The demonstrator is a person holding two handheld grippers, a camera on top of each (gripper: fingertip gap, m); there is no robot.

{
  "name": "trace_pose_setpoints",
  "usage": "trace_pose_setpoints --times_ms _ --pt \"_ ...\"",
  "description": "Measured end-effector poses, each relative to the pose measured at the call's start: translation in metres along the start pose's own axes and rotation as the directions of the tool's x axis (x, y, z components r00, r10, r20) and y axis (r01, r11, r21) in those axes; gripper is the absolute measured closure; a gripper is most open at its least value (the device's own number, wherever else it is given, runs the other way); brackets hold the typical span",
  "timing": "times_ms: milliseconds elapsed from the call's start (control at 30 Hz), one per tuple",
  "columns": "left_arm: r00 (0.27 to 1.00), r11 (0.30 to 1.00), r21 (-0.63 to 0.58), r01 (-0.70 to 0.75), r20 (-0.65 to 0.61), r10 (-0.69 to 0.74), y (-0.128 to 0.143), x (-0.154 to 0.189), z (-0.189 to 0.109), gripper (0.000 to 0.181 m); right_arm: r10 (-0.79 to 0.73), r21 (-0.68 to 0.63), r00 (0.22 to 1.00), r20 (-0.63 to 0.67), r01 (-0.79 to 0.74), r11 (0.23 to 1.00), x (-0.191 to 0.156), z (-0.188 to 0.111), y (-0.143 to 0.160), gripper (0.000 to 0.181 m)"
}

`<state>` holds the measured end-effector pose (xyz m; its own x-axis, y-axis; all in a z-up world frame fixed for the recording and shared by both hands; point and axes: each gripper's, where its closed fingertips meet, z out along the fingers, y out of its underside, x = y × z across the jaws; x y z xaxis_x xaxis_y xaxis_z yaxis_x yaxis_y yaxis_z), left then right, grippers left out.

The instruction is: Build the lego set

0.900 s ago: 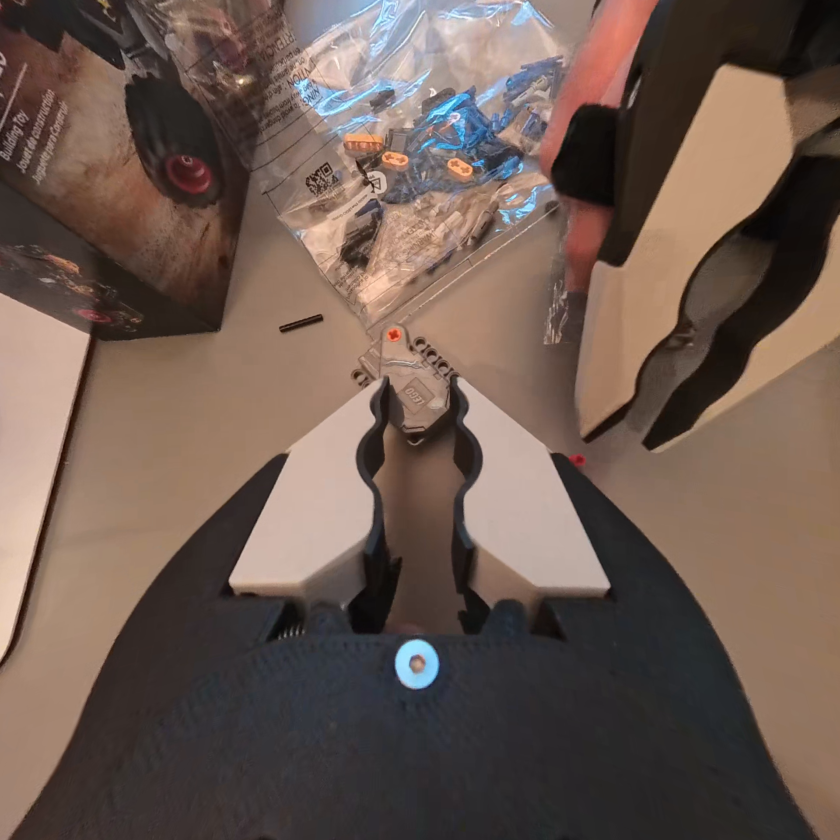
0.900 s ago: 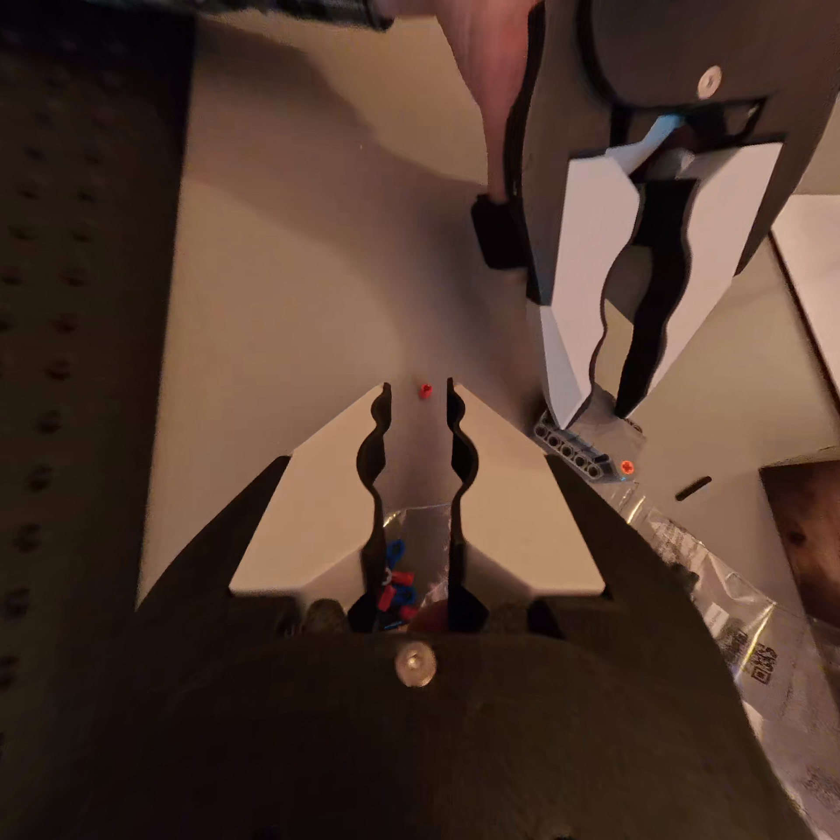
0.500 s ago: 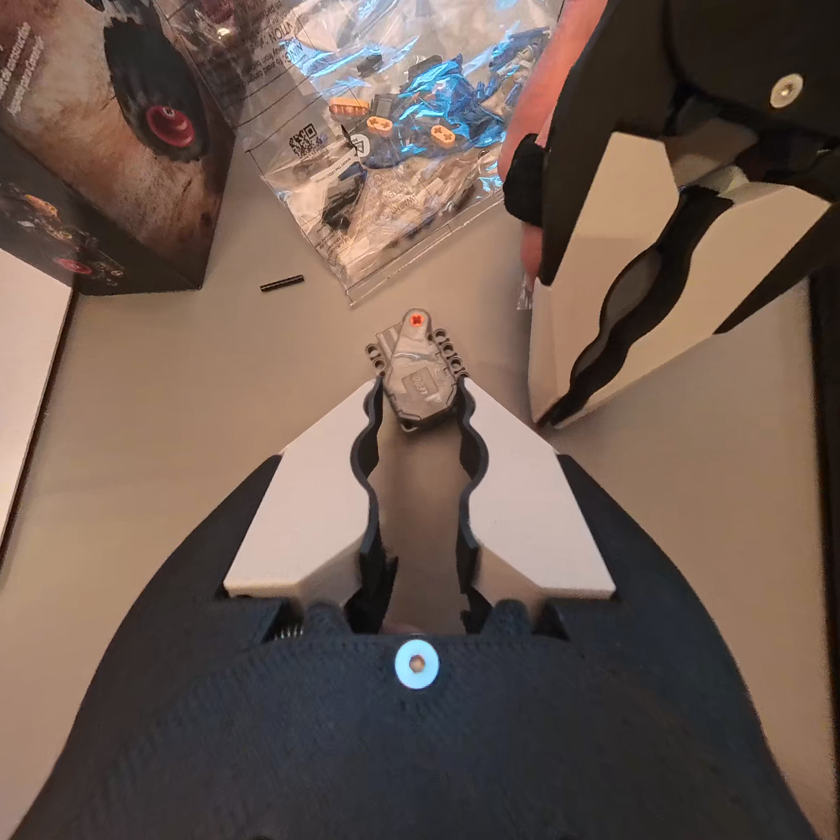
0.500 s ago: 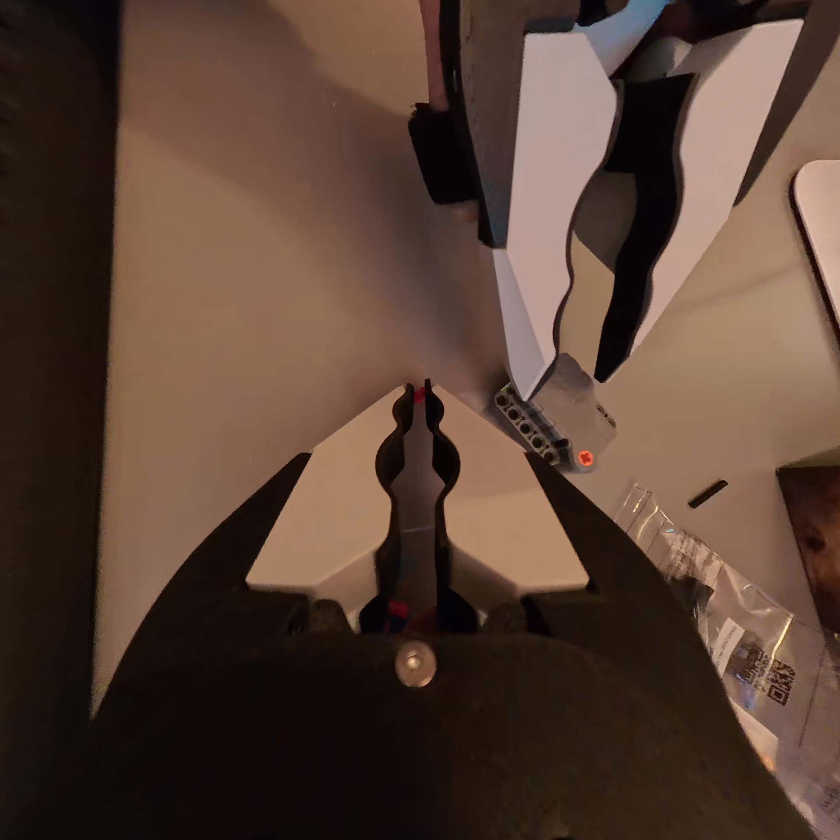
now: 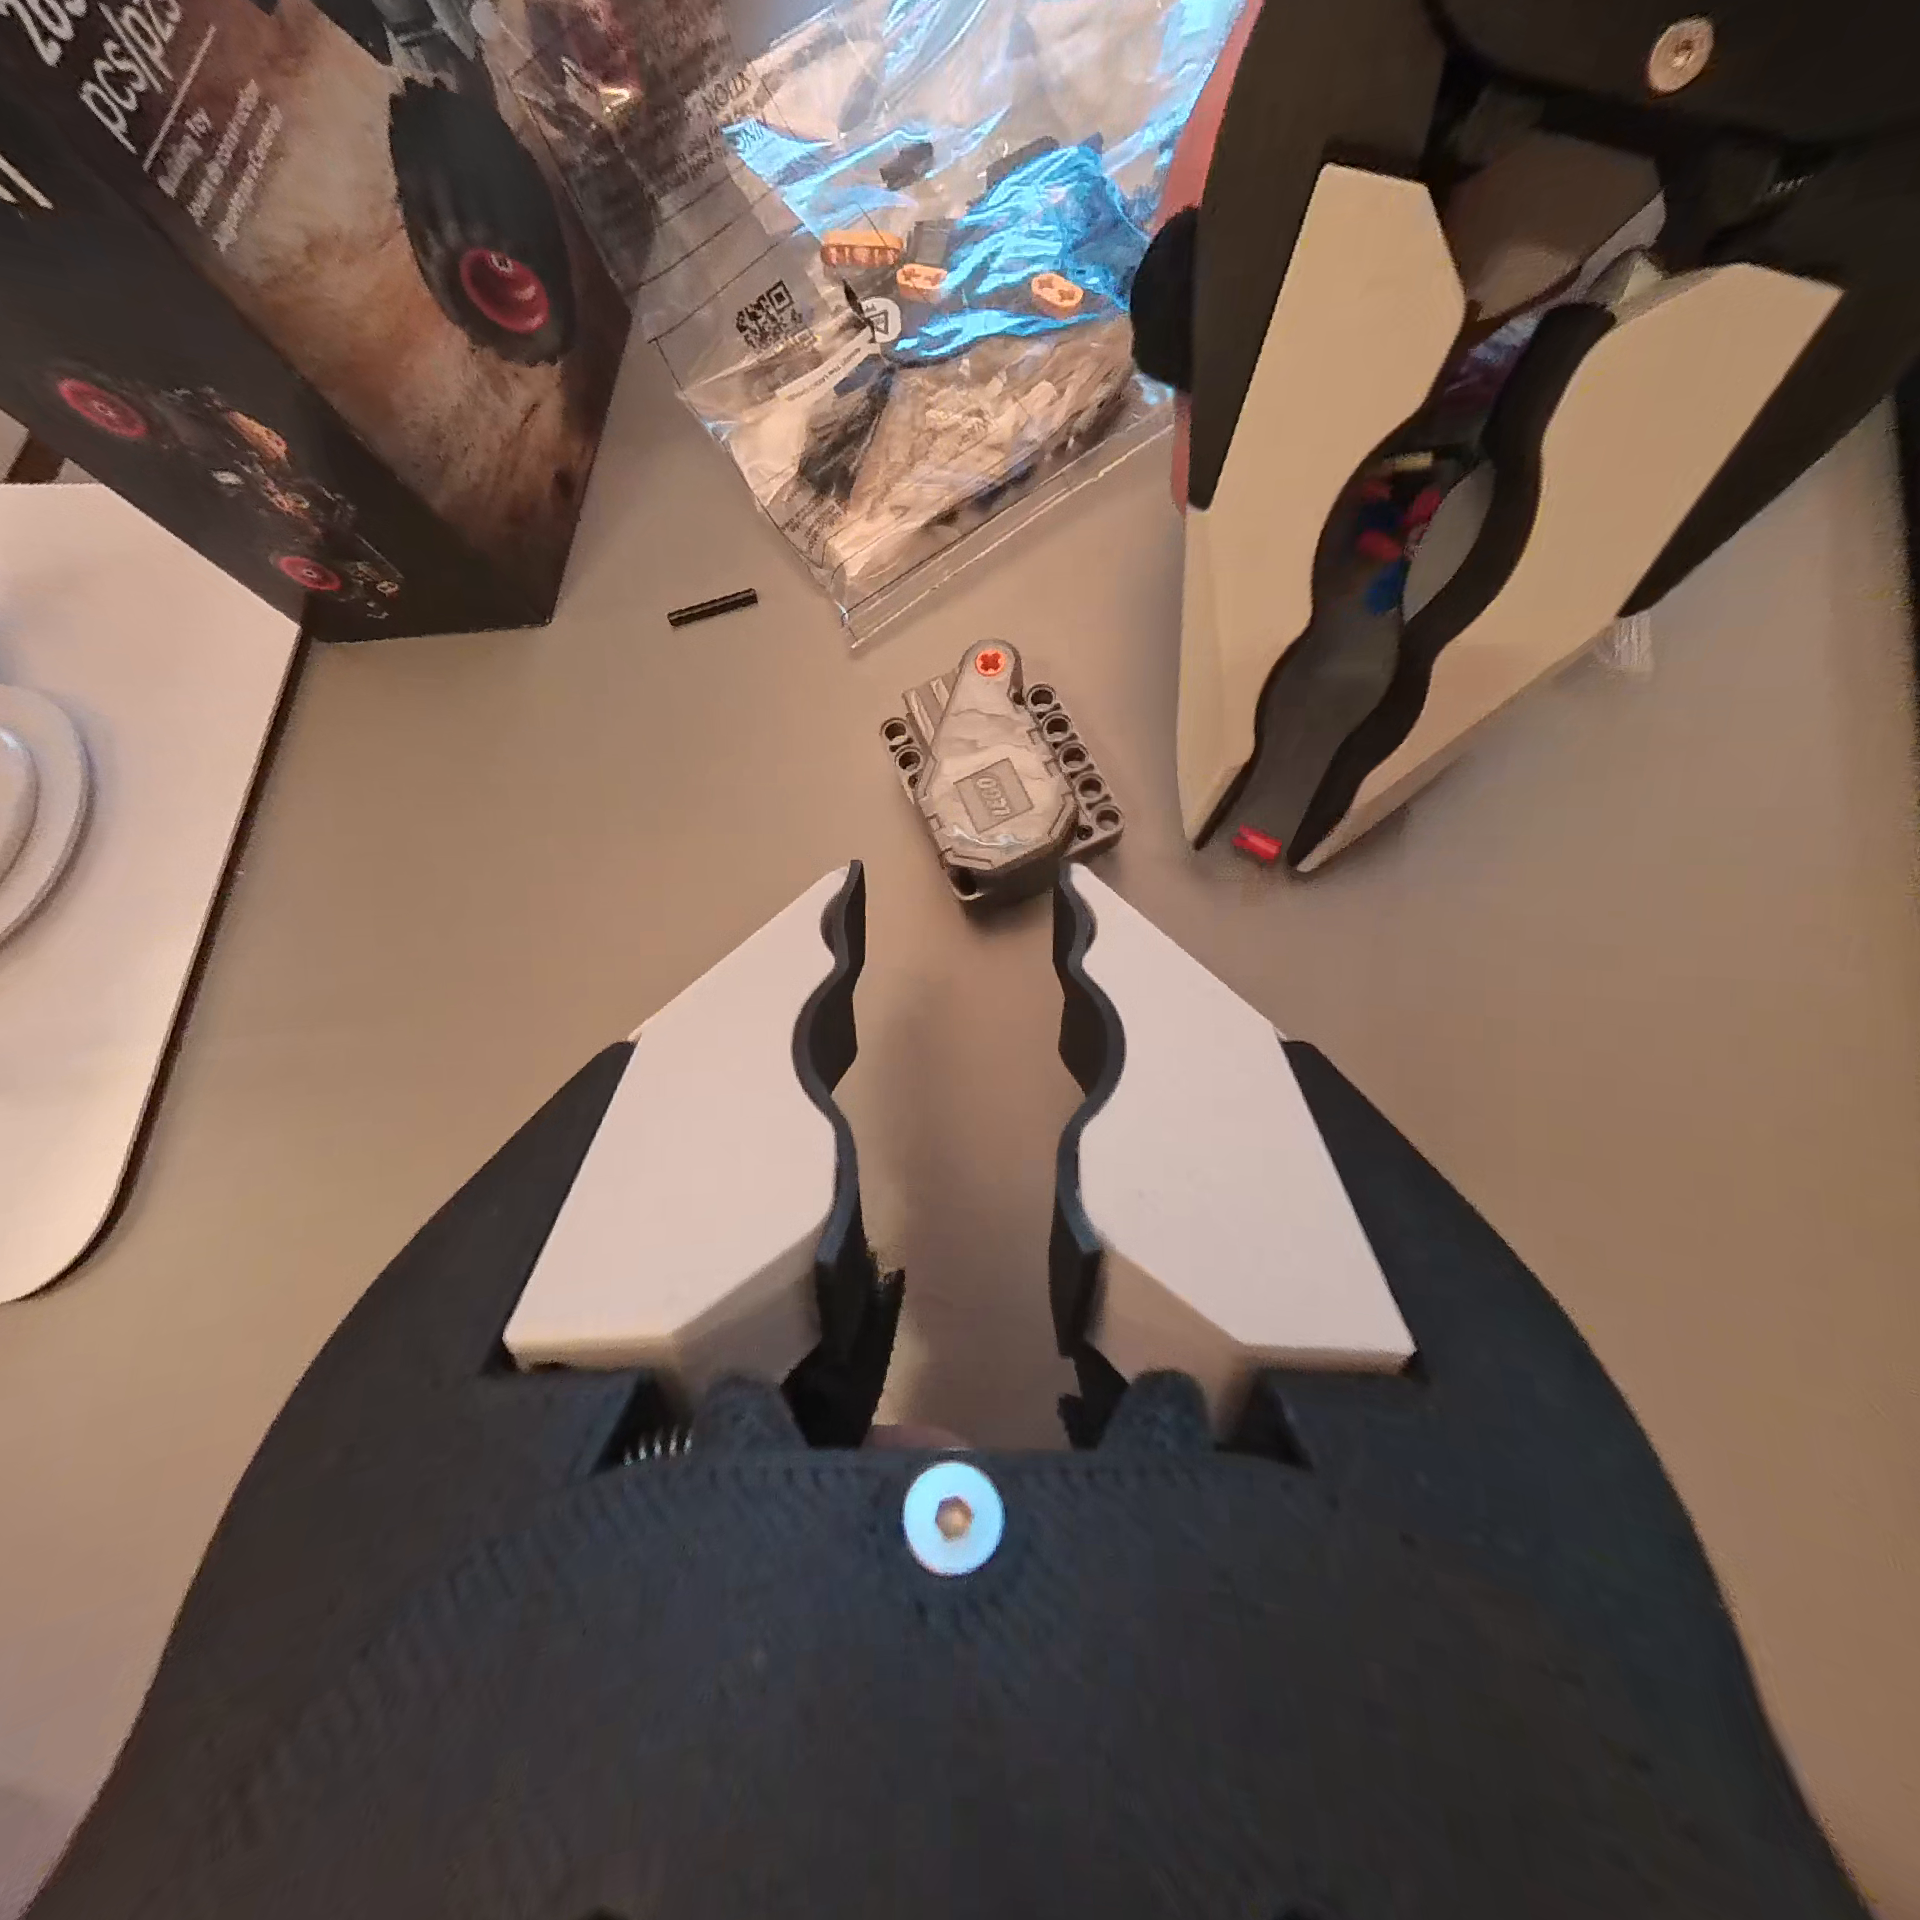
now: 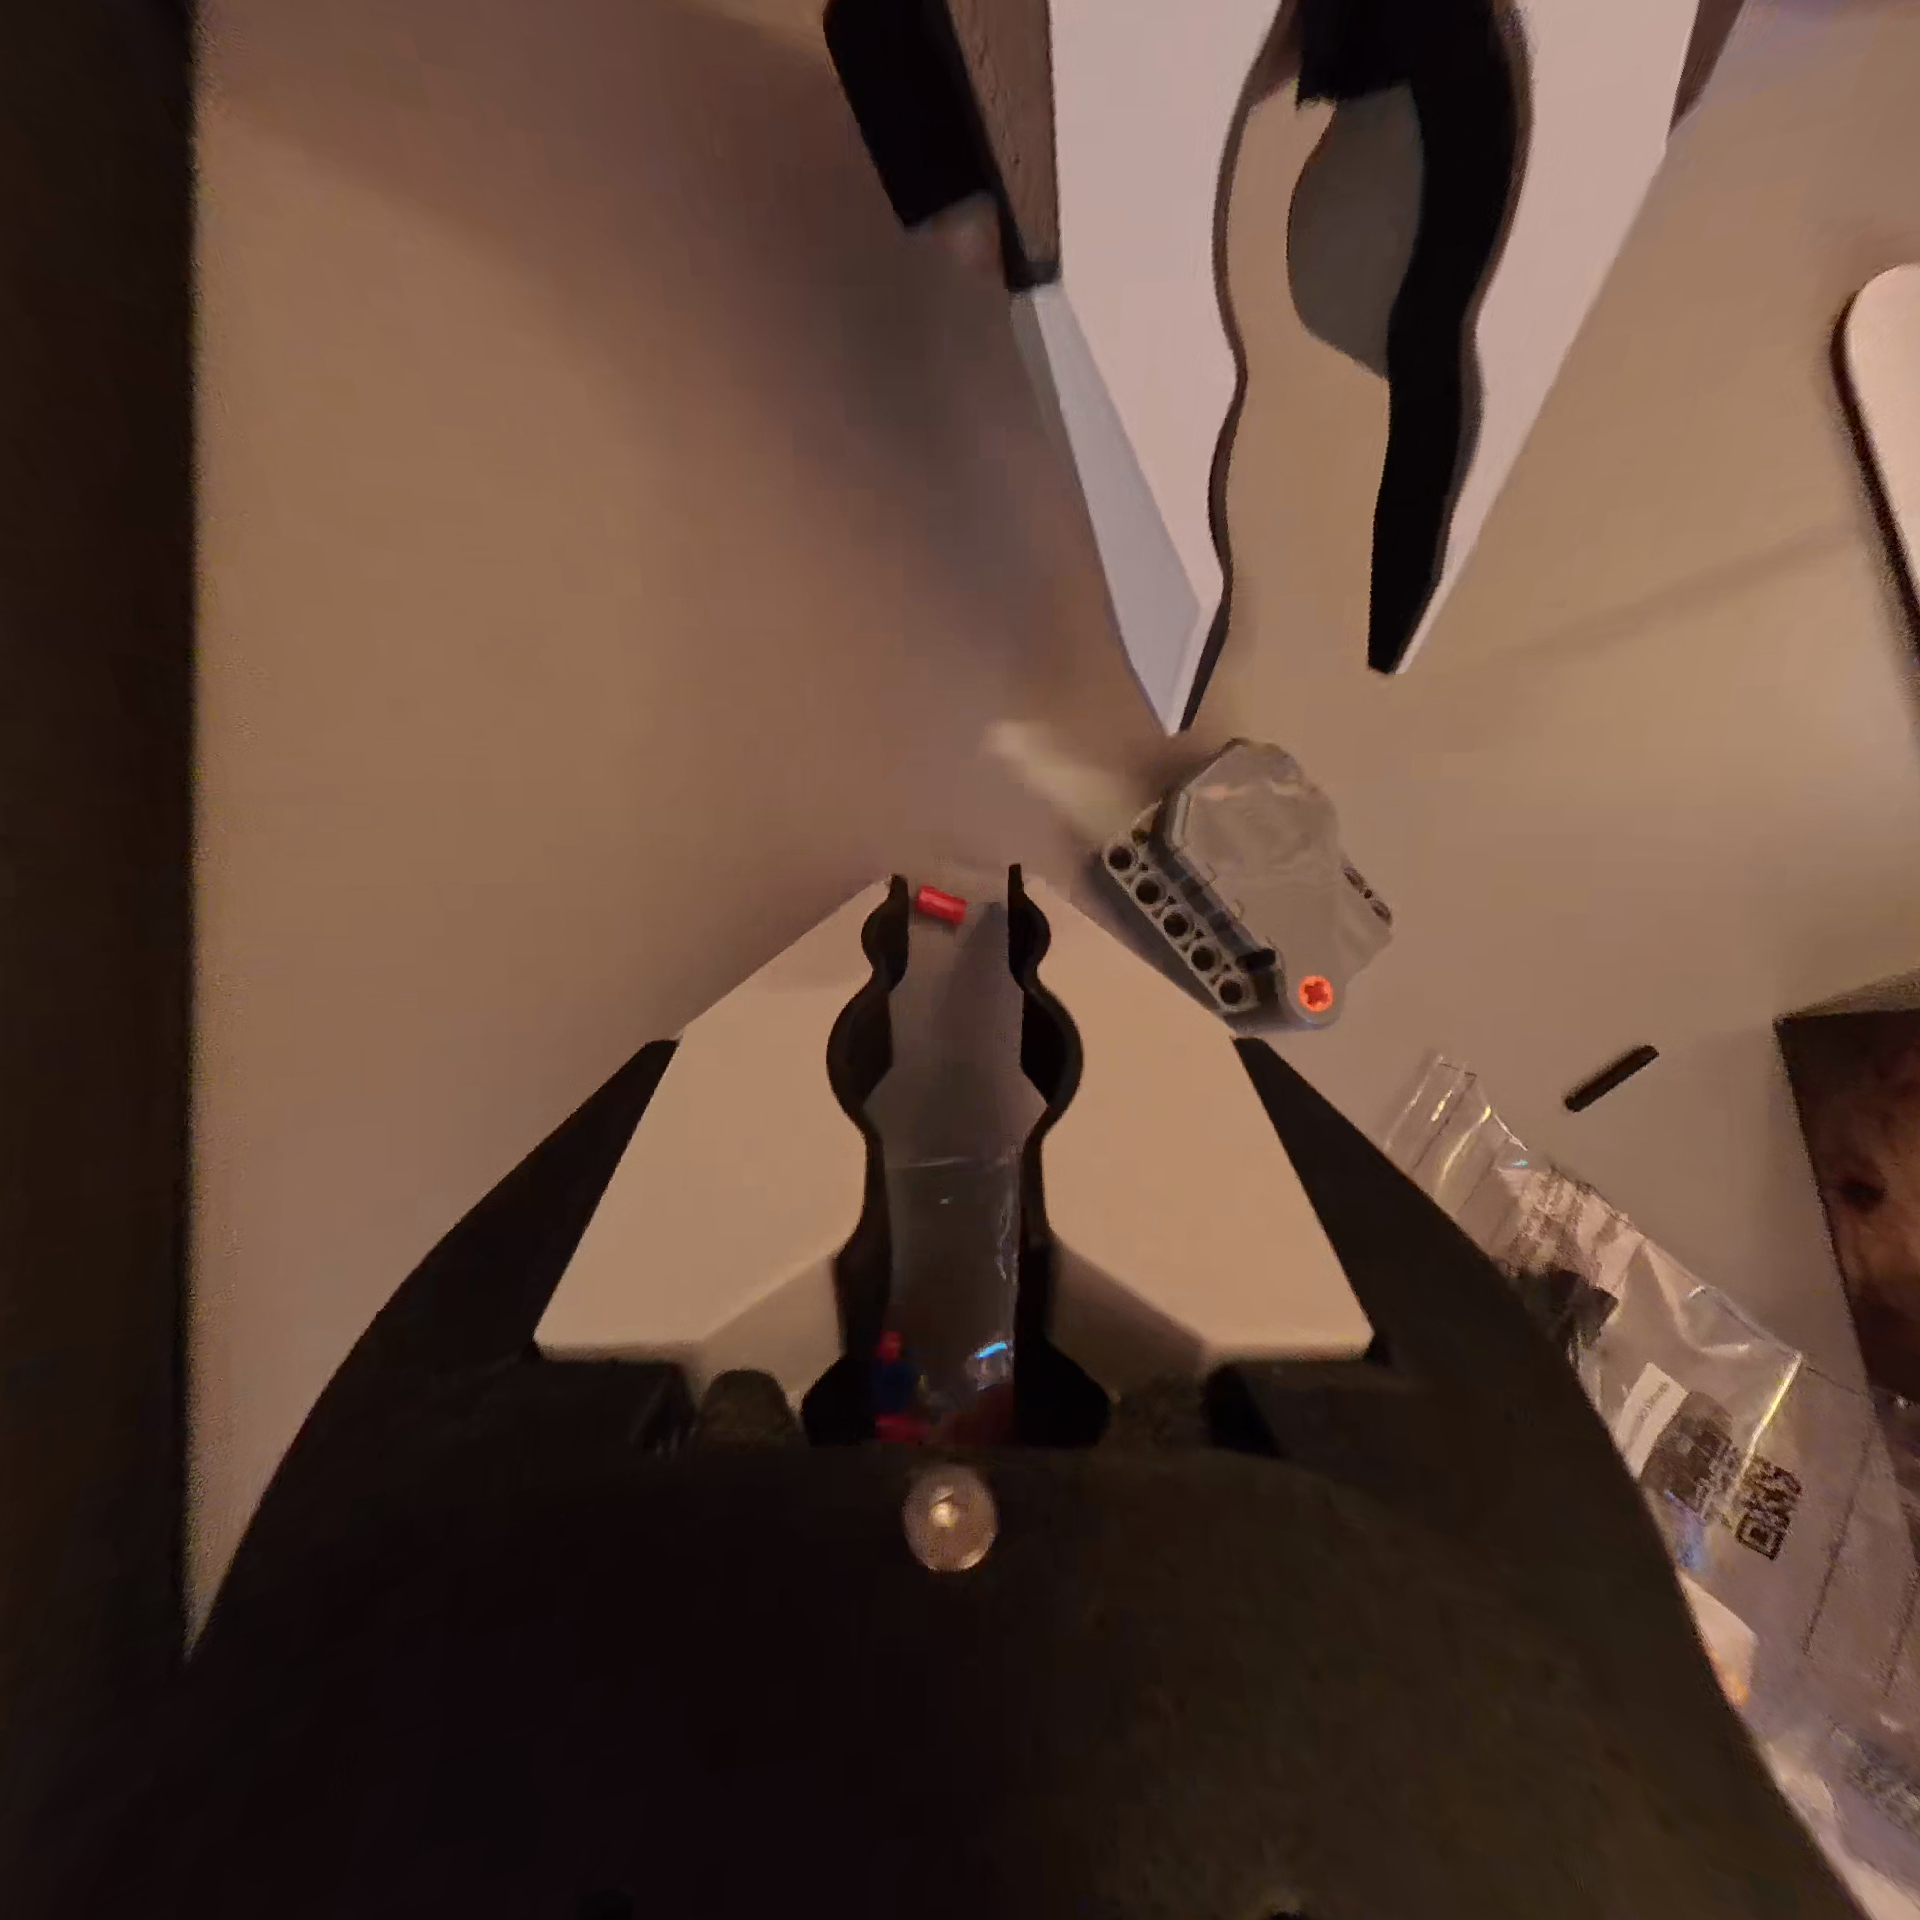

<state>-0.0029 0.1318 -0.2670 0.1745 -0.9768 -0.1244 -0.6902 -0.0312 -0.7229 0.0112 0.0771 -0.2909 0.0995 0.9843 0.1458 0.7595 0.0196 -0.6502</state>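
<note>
Left gripper has its jaws apart, holding nothing. The grey motor block lies flat on the table just beyond the tips, offset toward the right finger and close to touching that tip (contact not clear). Its orange cross hole points away from the gripper; a row of round holes runs down its right edge.

Right gripper has its jaws partly apart, tips near the table. A small red pin lies on the table between the tips, close to the left finger, not clamped. In the left wrist view the same gripper comes down steeply from the upper right, tips almost on the surface with the pin between them. A small clear bag with red and blue bits sits far back between its fingers, near the palm.

The motor block is just right of the right gripper's tips, with the left gripper directly above it in that view.

Table is plain grey. Beyond the block: a short black rod, a big clear parts bag with blue, tan and dark pieces, and the dark set box standing at far left. A white board with rounded corners lies at the left edge.
</note>
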Motion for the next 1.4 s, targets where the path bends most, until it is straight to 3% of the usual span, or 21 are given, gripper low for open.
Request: trace_pose_setpoints --times_ms 400,600,933,1167,1400 --pt "0.999 0.999 0.021 -0.037 0.003 0.037 -0.003 0.002 -0.002 0.147 -0.105 -0.055 0.994 -0.03 0.103 0.993 -0.001 -0.004 0.01 0.181" --pt "0.999 0.999 0.003 -0.039 0.011 0.039 0.0 -0.001 -0.001 0.146 -0.197 -0.069 0.978 -0.067 0.193 0.979 0.001 -0.004 0.005 0.171" --pt "0.999 0.999 0.021 -0.039 -0.013 0.04 0.0 0.0 0.004 0.147 -0.211 -0.078 0.975 -0.067 0.206 0.975 0.002 -0.001 0.004 0.181" --pt "0.999 0.999 0.017 -0.037 -0.017 0.037 0.002 -0.001 0.004 0.146 -0.219 -0.062 0.975 -0.042 0.216 0.974 -0.003 -0.002 0.001 0.173" --pt "0.999 0.999 0.019 -0.035 -0.021 0.036 0.003 -0.002 0.004 0.147 -0.245 -0.087 0.969 -0.023 0.243 0.966 -0.003 0.005 -0.001 0.177"
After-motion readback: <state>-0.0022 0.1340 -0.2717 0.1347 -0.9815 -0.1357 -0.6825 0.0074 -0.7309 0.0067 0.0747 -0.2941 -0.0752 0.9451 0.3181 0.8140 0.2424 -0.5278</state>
